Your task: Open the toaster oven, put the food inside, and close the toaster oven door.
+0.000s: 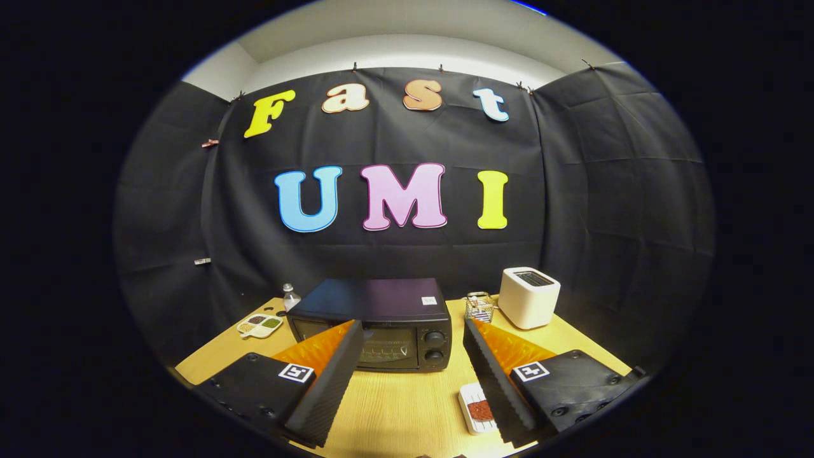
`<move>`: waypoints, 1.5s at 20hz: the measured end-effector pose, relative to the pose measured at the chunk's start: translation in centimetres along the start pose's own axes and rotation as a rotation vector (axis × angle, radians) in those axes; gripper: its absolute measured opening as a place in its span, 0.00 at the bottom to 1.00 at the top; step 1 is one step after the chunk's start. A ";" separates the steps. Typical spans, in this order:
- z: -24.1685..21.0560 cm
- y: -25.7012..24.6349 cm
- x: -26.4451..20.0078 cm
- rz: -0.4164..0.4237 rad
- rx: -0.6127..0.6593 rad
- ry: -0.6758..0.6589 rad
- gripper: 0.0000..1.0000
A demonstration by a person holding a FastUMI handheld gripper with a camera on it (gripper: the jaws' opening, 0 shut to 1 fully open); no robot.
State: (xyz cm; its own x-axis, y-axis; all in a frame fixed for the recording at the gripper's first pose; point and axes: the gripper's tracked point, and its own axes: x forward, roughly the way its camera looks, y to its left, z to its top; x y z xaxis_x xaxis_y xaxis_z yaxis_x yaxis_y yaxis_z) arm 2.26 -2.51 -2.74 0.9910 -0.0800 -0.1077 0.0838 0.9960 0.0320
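Nothing started yet, by the look of it: black boxy toaster oven (375,324) sitting door-shut mid light wooden bench (394,407). Fingers (407,375) spread wide, gripping nothing, hovering in front of the oven, probably lining up on the door. Small white tray of reddish food (478,408) waiting just front-right of the oven, handy for loading. White pop-up toaster (529,296) off behind-right.

Matt black metal casing on toaster oven (375,312), glossy dark glass door. Pale wood-grain table (394,407), smooth. Ribbed matt black pads on gripper (410,381) fingers, spread wide apart, orange plastic behind. Smooth white plastic toaster (529,297). Wire basket (479,307).
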 end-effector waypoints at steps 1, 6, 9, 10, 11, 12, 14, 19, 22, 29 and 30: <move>-0.1 0.0 0.3 -0.001 -0.001 0.002 0.97; -0.2 2.0 2.6 0.004 0.007 0.018 0.98; -0.6 3.6 4.7 0.002 0.025 0.034 0.98; -0.7 4.2 5.4 0.002 0.027 0.034 0.98; -0.8 4.7 6.3 0.002 0.023 0.033 0.98; -0.9 5.2 7.2 0.000 0.016 0.033 0.98; -1.3 6.2 8.9 -0.005 0.008 0.037 0.98; -3.8 8.9 13.0 0.000 -0.005 0.071 0.98; -5.8 10.6 15.0 0.011 -0.042 0.094 0.98; -10.8 12.4 17.9 0.023 -0.063 0.193 0.98; -11.2 12.4 17.8 0.032 -0.054 0.205 0.98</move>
State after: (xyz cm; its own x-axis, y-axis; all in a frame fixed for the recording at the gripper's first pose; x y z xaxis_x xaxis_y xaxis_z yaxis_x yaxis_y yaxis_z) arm 19.79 8.90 -15.41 0.9507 -0.0435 -0.3071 0.0412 0.9991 -0.0141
